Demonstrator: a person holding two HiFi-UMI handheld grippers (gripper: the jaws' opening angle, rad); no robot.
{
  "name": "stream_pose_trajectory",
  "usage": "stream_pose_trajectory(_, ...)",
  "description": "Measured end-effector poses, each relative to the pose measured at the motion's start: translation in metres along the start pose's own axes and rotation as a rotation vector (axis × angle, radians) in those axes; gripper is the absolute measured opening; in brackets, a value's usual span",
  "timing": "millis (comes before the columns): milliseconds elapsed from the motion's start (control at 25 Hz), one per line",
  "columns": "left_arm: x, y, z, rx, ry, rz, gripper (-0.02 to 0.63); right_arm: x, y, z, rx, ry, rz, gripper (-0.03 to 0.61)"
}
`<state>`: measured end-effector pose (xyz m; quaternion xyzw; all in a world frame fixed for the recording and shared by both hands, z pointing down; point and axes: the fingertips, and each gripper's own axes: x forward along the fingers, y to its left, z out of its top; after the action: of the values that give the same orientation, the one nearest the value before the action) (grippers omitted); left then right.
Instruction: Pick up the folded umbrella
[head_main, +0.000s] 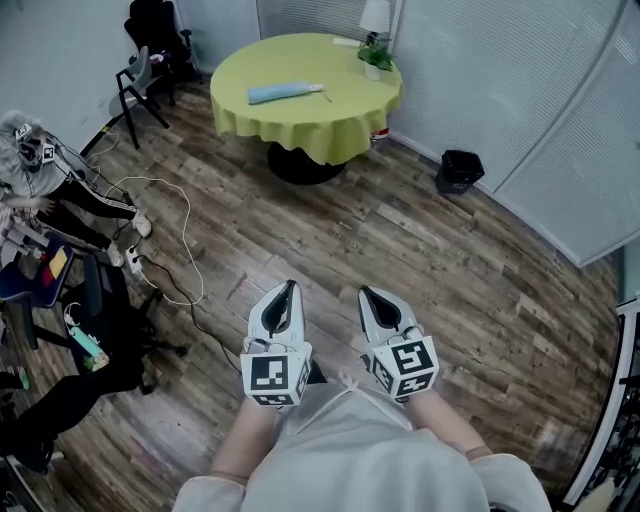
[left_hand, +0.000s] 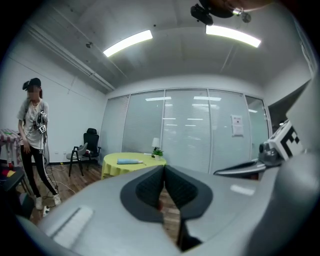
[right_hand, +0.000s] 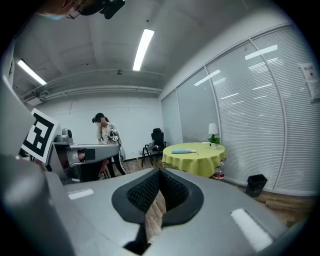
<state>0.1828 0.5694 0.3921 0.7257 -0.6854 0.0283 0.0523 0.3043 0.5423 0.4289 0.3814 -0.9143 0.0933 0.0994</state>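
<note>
The folded umbrella (head_main: 283, 92) is light blue and lies on a round table with a yellow-green cloth (head_main: 310, 120) at the far end of the room. It also shows as a small strip in the left gripper view (left_hand: 129, 161) and in the right gripper view (right_hand: 183, 150). My left gripper (head_main: 291, 286) and right gripper (head_main: 365, 291) are held side by side over the wooden floor, well short of the table. Each points toward it. Both are shut with nothing between the pads, as their own views show for the left gripper (left_hand: 164, 167) and the right gripper (right_hand: 160, 171).
A potted plant (head_main: 375, 58) and a lamp (head_main: 376, 14) stand at the table's far edge. A black bin (head_main: 459, 170) sits by the glass wall on the right. On the left are a black chair (head_main: 150, 70), a person (head_main: 40, 170) and white cables (head_main: 170, 230) across the floor.
</note>
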Motion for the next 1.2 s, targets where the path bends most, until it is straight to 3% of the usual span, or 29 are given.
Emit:
stream_pose_trajectory(240,0.066,0.061,0.013,0.0,0.001,-0.001,0.006,0.085,-0.008,0.029,-0.003,0.002,0.009,-0.002)
stream_pose_trajectory(440,0.145,0.128,0.027,-0.032,0.018,-0.002,0.006,0.178,-0.022,0.06,-0.013,0.024,0.005,-0.002)
stream_pose_trajectory(800,0.29,0.253,0.065,-0.018,0.016,-0.04,0.006,0.354,-0.051,0.125,0.002,0.017,-0.043,-0.002)
stream_pose_trajectory(1200,0.39,0.312,0.057,-0.012,0.059,-0.042,0.006,0.477,-0.089,0.135,0.053,0.048,-0.038,-0.002)
